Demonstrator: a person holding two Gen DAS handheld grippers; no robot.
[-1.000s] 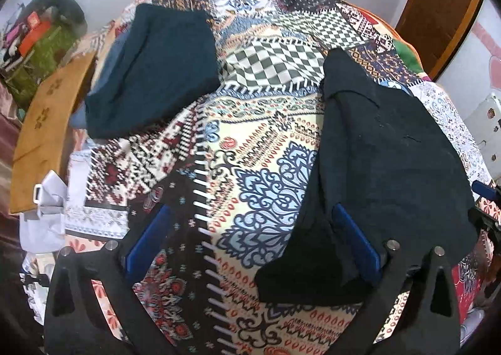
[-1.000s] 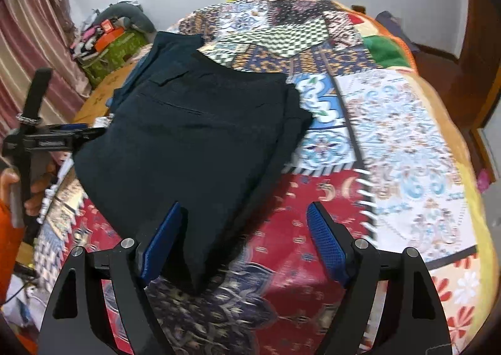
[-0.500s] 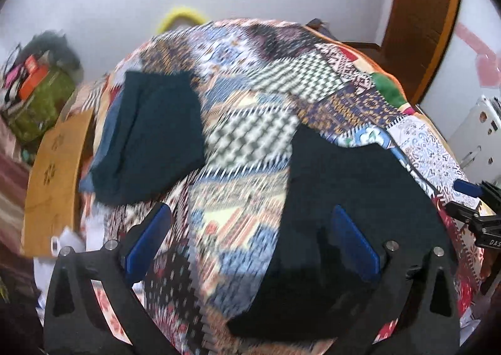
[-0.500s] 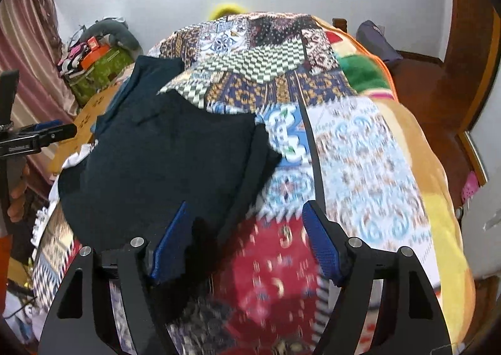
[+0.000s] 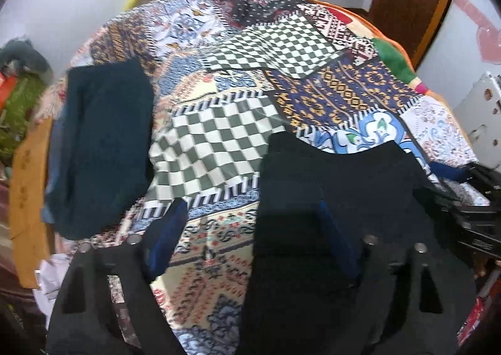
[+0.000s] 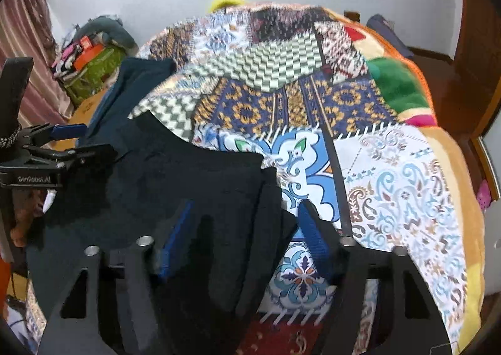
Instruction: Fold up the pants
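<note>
- left wrist view: the left tongs point(image 5: 250, 229) stand open, holding nothing. their right pad lies over the edge of the black pants point(image 5: 338, 198), which rest on the patchwork bed point(image 5: 219, 136) in a compact, already doubled shape.
- a second dark blue garment point(image 5: 103, 142) lies folded near the bed's left edge, well apart from the pants. i judge that one finished.
- the right tongs point(image 5: 469, 198) show at the frame's right edge, beside the pants.
- right wrist view: the right tongs point(image 6: 247, 236) are open too. the pants point(image 6: 188, 198) spread between and under the pads, not pinched as far as i can tell.
- the left tongs point(image 6: 62, 142) sit at the pants' far left side.
- judgement: the folding looks well advanced; a last fold or stacking beside the blue garment point(image 6: 137, 82) may remain.
- containers: a green bag point(image 6: 94, 73) by the wall holds boxes and clutter, too blurred to name.
</note>
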